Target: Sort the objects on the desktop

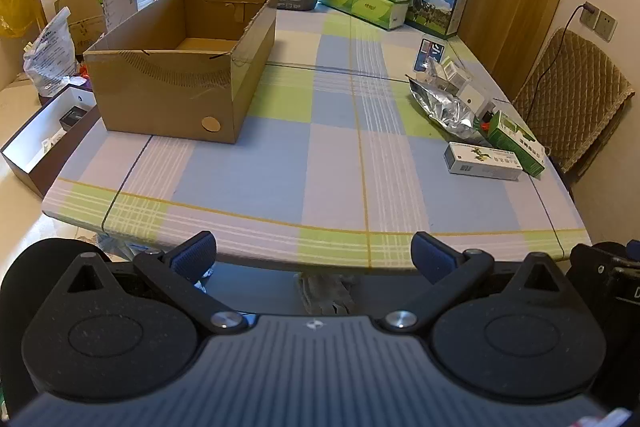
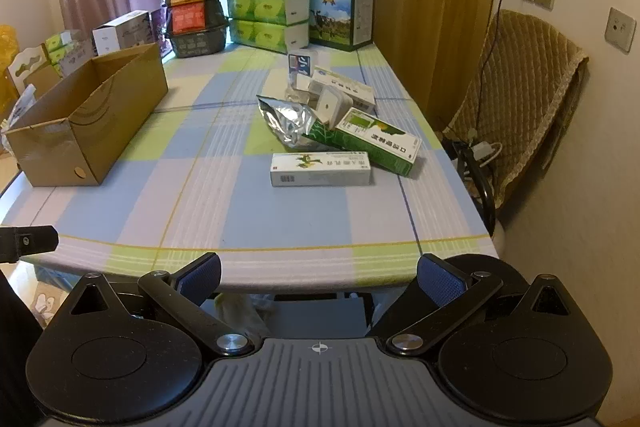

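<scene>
Both tongs hung just short of the desk (image 2: 280,227) edge, left tongs (image 1: 314,251) and right tongs (image 2: 319,273) each spread wide, nothing gripped. The clutter sat ahead of the right tongs: a white box (image 2: 320,169) nearest, a green box (image 2: 378,141) leaning just behind it, a foil bag (image 2: 290,121) touching that. The carton (image 1: 180,67) waited ahead and left of the left tongs. Best opener looked like the white box: lying flat and clear, pinch across its narrow width, lift straight.
</scene>
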### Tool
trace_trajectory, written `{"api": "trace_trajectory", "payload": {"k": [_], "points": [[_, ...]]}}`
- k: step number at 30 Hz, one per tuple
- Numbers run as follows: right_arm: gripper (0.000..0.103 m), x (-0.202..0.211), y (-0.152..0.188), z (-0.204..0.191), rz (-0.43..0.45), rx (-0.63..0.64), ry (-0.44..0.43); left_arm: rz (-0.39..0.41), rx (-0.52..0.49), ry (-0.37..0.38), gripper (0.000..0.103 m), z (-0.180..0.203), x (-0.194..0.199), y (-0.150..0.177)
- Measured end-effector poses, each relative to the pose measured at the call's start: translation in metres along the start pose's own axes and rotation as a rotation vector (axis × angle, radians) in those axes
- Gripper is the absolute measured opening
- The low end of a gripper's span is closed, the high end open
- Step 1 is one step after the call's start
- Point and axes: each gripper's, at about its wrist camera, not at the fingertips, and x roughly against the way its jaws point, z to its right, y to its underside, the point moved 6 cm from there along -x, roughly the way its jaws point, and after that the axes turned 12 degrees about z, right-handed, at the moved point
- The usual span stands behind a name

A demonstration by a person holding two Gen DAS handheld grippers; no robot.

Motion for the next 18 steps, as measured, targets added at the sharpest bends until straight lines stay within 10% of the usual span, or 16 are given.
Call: {"api": "trace_trajectory", "payload": {"k": [18], "points": [[0.101,-0.0045,0.0085,0.0045,-0.019,-0.018,-0.008,-0.021,0.000,0.001,0.102,0.0020,-0.0059,0.0066]]}}
